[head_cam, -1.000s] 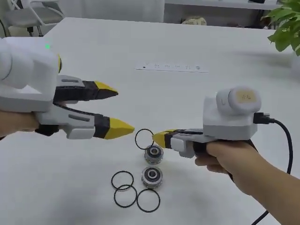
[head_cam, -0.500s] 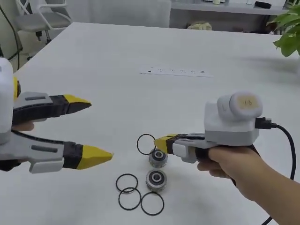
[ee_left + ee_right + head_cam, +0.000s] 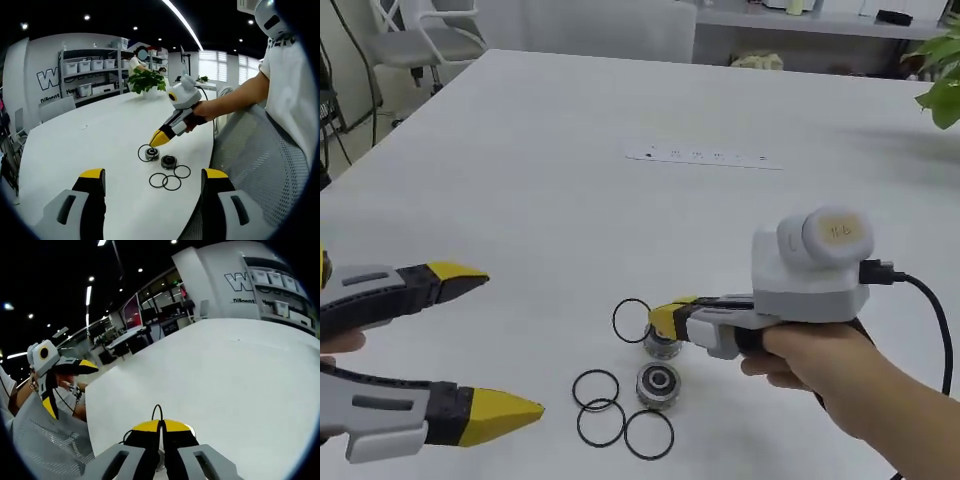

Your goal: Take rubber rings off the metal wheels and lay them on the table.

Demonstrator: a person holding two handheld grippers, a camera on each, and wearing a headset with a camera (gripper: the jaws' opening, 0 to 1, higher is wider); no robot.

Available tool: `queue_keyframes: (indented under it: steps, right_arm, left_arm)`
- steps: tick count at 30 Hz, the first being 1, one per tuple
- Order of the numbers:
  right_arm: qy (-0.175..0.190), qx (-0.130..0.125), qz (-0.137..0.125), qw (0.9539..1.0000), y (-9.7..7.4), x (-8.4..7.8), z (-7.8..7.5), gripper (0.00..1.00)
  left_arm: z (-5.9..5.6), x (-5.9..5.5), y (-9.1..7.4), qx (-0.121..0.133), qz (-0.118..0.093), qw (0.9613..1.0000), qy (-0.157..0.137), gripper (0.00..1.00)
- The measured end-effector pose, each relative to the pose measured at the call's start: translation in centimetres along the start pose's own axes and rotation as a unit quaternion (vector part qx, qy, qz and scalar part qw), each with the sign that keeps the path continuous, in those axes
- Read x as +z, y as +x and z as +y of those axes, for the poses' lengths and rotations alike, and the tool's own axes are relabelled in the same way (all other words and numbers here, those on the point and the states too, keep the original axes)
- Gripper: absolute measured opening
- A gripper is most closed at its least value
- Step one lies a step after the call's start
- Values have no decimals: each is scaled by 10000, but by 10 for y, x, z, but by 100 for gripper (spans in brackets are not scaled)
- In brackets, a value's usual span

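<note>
"How many rubber rings are you seeing?"

"I'm counting four rubber rings: three are lying near, one is standing farther off."

"And metal wheels?"

"Two metal wheels are sitting right of the rings."

"Anything else?"

"Two grippers are showing, a left gripper and a right gripper. One socket strip is lying far off, and one plant is standing far right."

Bright, even ceiling light; fisheye edges warp.
</note>
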State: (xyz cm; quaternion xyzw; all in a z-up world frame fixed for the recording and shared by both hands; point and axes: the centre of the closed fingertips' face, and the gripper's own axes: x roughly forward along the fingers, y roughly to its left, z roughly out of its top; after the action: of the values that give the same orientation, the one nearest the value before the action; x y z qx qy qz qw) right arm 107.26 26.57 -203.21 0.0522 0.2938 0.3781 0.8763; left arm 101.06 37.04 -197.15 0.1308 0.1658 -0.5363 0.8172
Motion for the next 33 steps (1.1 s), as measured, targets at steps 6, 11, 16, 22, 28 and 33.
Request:
queue_keyframes:
  steps: [6,11,16,22,28,33]
  right_arm:
    - [-74,29,49,10000,1,-2,3,0]
    - [-142,71,77,9998,2,-3,5,0]
    - [-154,173,120,9997,3,-5,9,0]
    - [-205,316,261,9989,6,-11,16,7]
    - [-313,357,356,9982,8,-15,18,12]
    - [-345,405,447,9976,9,-19,20,16]
  left_arm:
    - [-2,-6,-3,59,14,9999,-129,75]
    - [-2,-9,-6,111,4,9997,-198,75]
    - [-1,-9,-6,141,-6,9996,-236,75]
    - [-1,-11,-5,140,29,9996,-224,75]
    - [0,-12,-4,163,49,9996,-237,74]
    - [0,-13,-4,165,55,9996,-243,74]
